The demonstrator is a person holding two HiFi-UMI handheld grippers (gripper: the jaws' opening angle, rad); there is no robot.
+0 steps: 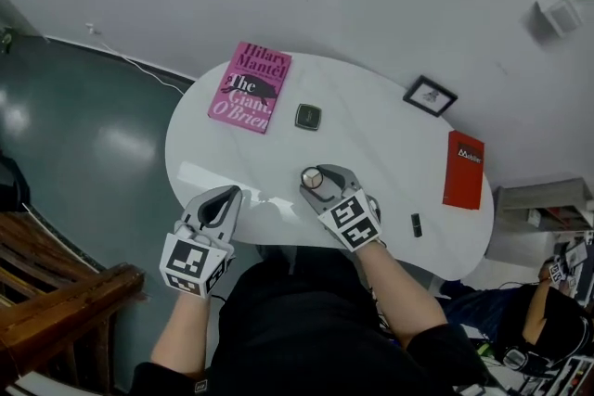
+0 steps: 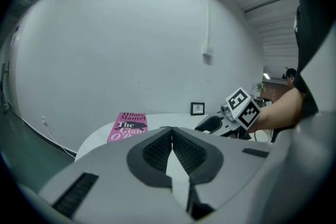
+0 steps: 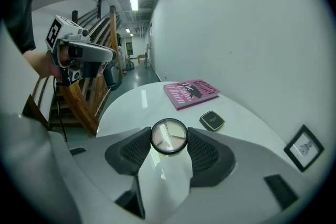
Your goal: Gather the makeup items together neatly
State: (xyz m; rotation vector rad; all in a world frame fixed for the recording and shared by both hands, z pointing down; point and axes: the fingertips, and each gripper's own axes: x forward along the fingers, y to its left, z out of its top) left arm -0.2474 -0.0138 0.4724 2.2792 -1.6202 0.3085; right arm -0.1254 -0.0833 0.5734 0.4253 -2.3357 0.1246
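With my right gripper (image 1: 316, 181) I am pinching the round black-rimmed clear-lidded compact (image 3: 169, 137) at the jaw tips only, probably risking slippage; my left gripper (image 2: 171, 137) is idling closed, empty.

White table (image 1: 371, 158): pink book (image 1: 251, 86), square compact (image 1: 308, 116), frame (image 1: 430, 95), red book (image 1: 463, 169).

The left gripper (image 1: 225, 194) was held low at the person's left, its jaws pressed together with nothing between them. The right gripper (image 1: 316, 173) reached a little farther forward, its jaws clamped on a small round compact (image 3: 169, 137). The bare left forearm (image 1: 181, 329) and right forearm (image 1: 397, 287) stretched forward side by side from black sleeves.
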